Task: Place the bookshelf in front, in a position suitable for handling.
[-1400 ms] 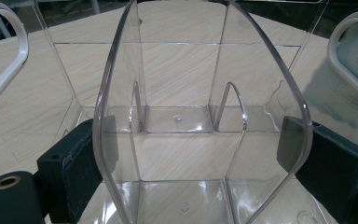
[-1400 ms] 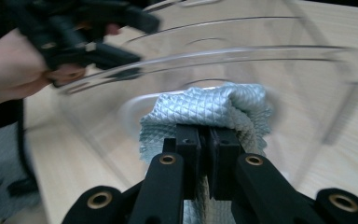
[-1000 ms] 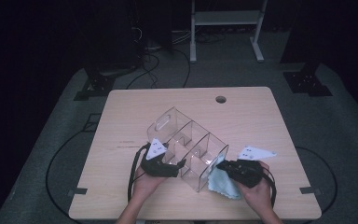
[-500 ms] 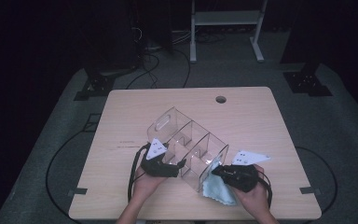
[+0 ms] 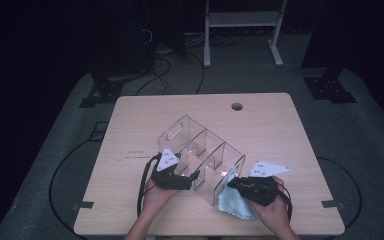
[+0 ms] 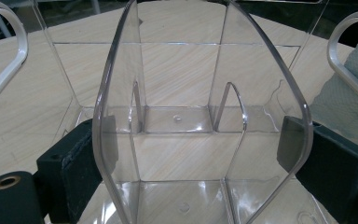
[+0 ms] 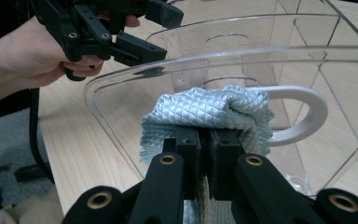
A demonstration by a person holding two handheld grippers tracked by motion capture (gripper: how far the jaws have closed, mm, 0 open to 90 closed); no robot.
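A clear acrylic organizer with several compartments lies at an angle on the wooden table. My left gripper is at its near-left side, and in the left gripper view its jaws bear on both edges of an arch-shaped wall. My right gripper is shut on a light blue quilted cloth. The cloth is pressed against the organizer's end wall by its white handle. In the high view the cloth hangs below the right gripper.
A round cable hole sits near the table's far edge. Beyond the table stand a metal frame and floor cables. Bare tabletop lies to the left and far right of the organizer.
My right gripper has shifted left with the cloth, up against the organizer's end wall. The left gripper and the organizer have stayed put.
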